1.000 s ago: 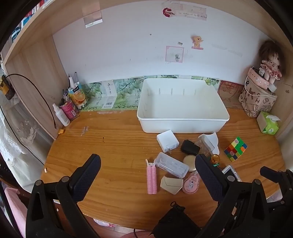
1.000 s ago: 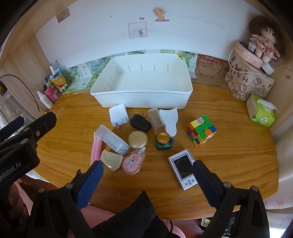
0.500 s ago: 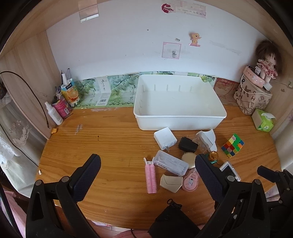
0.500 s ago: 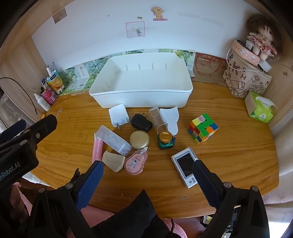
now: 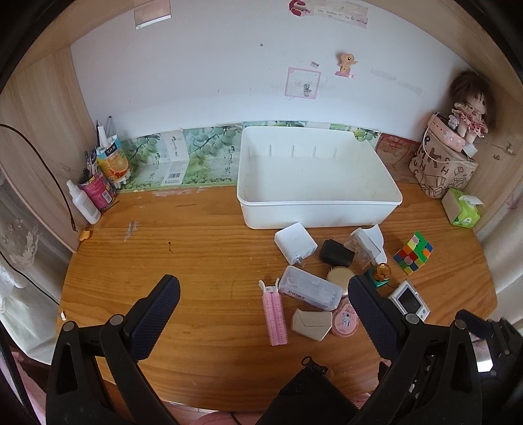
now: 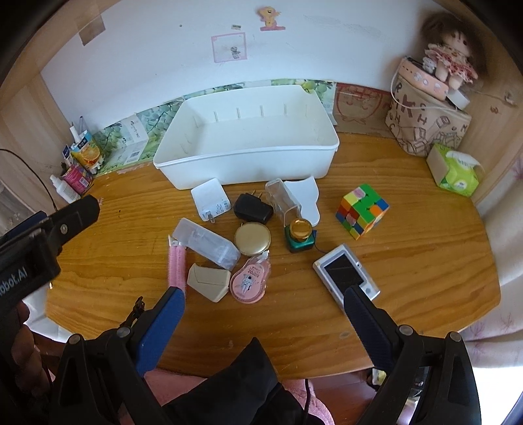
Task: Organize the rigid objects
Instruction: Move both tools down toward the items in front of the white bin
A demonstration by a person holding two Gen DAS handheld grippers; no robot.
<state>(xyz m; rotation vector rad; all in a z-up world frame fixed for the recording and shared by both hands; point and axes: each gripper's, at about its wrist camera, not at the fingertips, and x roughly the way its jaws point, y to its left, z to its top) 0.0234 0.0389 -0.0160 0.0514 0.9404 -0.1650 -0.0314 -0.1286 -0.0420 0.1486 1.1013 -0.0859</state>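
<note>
The left claw (image 6: 49,235), seen from the right wrist view, bears white letters reading "obot.AI", its start cut off by the frame edge. The pink correction tape dispenser (image 6: 250,278) carries the number "20". The patterned bag (image 6: 425,127) under the doll shows scattered capital letters, among them "R", "K" and "H". The paper strip (image 5: 340,14) on the wall has a printed line too small to read
</note>
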